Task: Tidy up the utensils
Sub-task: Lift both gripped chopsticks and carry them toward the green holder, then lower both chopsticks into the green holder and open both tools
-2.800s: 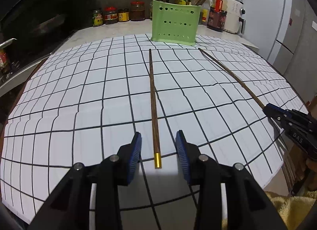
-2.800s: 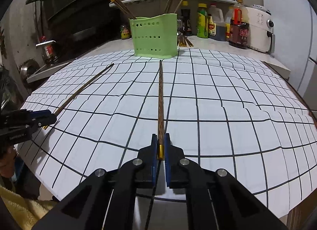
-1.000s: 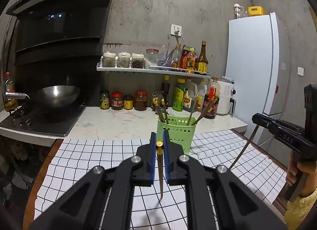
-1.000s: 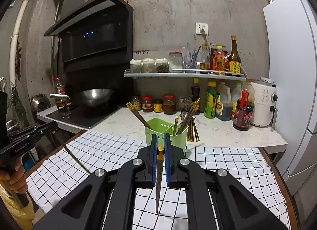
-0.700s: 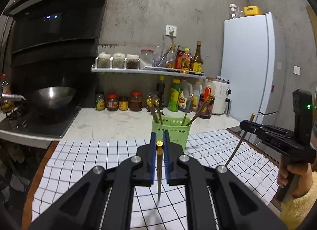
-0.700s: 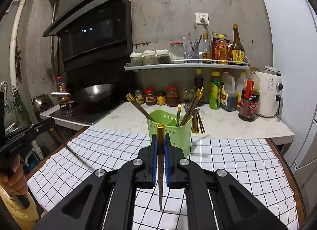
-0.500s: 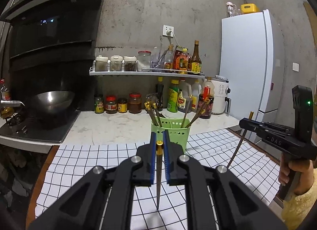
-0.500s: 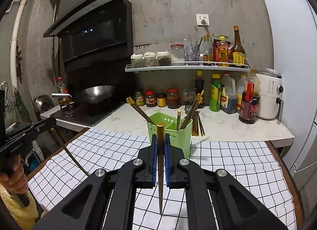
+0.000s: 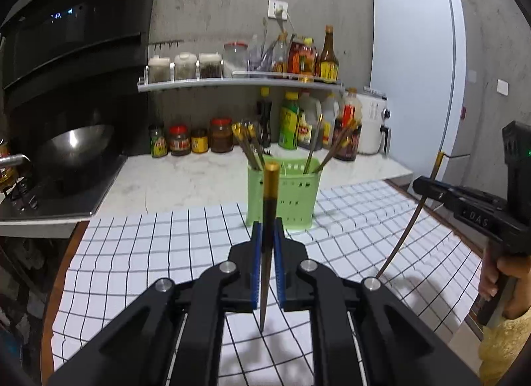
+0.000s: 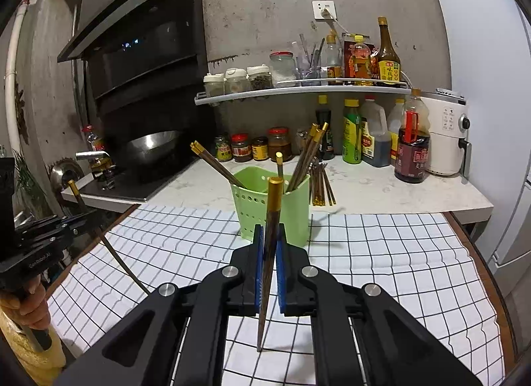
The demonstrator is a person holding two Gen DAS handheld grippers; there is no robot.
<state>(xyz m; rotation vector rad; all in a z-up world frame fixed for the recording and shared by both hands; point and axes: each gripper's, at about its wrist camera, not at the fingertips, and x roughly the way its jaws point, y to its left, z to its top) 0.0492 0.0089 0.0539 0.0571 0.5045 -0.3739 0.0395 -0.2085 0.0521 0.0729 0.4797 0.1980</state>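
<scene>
My left gripper [image 9: 266,236] is shut on a brown chopstick with a gold cap [image 9: 269,206], held upright above the checked cloth [image 9: 149,253]. My right gripper [image 10: 269,240] is shut on a second gold-capped chopstick [image 10: 271,220], also upright. The green perforated utensil holder [image 9: 285,193] stands at the far edge of the cloth with several chopsticks in it; it also shows in the right wrist view [image 10: 262,206]. Each gripper shows in the other's view: the right one [image 9: 421,183] and the left one [image 10: 86,216], both held above the cloth short of the holder.
A marble counter [image 10: 381,190] behind the cloth carries sauce bottles, jars and a loose bundle of chopsticks [image 10: 322,186]. A wok [image 9: 76,146] on a stove is at left. A white fridge [image 9: 415,70] stands at right. A shelf of jars [image 9: 232,83] hangs above.
Both grippers picked the chopsticks off the cloth and raised them upright. Over the last second both chopsticks slid higher between the pads and the grippers edged toward the green holder.
</scene>
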